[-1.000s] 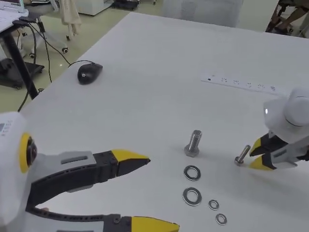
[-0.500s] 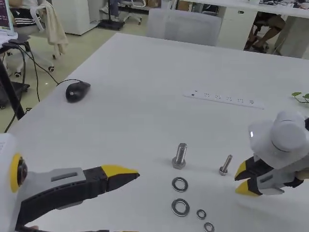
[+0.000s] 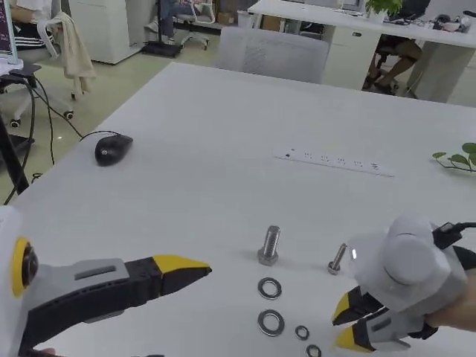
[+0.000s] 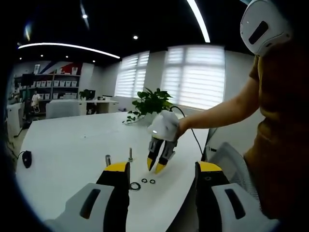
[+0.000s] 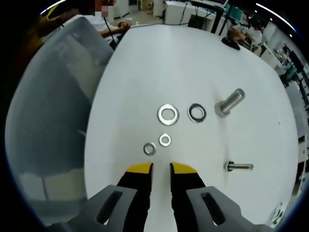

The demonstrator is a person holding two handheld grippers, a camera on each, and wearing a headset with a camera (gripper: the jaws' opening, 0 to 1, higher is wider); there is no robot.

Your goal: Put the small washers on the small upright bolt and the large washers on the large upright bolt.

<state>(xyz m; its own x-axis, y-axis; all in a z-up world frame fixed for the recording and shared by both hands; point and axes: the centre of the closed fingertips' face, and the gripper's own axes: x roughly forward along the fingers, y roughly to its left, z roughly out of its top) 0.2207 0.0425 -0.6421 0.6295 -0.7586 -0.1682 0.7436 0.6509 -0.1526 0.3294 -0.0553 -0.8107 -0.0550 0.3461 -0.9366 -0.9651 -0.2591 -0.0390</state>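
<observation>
**Plainly: four washers loose, both bolts bare**

The head view's bottom edge cuts off the left gripper's (image 4: 162,166) lower jaw. Its own view shows the jaws spread wide with nothing between them. The same edge clips the nearer of the small washers (image 3: 302,332). In the left gripper view the washers are too tiny to count.

Counted from the head view and the right gripper view: two bolts, two large washers (image 3: 269,288) and two small washers, all on the white desk (image 3: 223,149).

The large bolt (image 3: 268,246) stands on its head, and the small bolt (image 3: 338,259) stands to its right, well apart. On the person's side of the large bolt lie the large washers, one behind the other. The small pair lies just right of the nearer one.

The right gripper (image 3: 341,329) hovers near that pair, further right of the large bolt. Its jaws are a narrow slit apart (holding nothing).

Beyond the large bolt lies a power strip (image 3: 333,161), and far to its left a mouse (image 3: 113,149).
</observation>
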